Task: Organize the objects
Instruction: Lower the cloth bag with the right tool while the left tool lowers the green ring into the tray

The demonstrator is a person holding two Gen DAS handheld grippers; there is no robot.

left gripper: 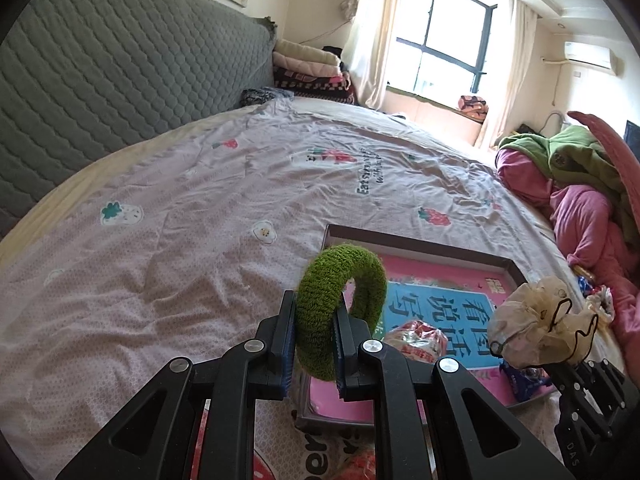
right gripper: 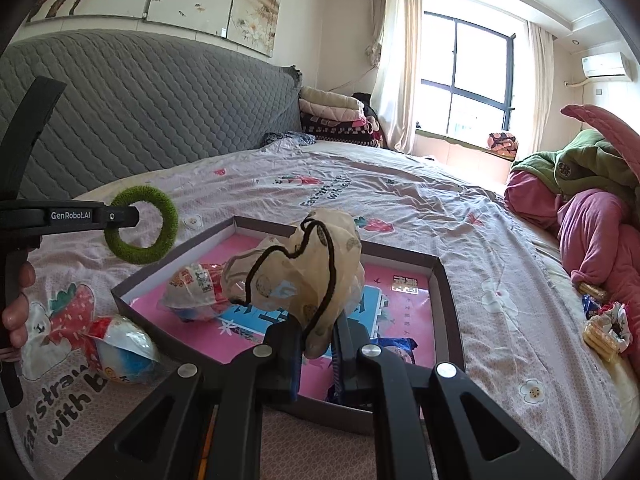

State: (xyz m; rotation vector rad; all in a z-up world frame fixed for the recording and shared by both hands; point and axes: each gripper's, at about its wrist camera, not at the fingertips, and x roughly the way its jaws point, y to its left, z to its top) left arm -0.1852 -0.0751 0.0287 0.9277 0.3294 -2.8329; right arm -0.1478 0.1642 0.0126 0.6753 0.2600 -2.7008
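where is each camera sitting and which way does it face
Left wrist: on the left gripper, facing across the bed toward the window; its fingers pinch a green hair tie.
Right wrist: on the right gripper, facing the same way over the box; it clamps a cream scrunchie, and fingers show at left.
Shared: box, hair tie, scrunchie, each other's gripper.

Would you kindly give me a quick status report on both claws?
Left claw shut on green ring, held above the bed. Right claw shut on beige scrunchie, over the box. Nothing in the way.
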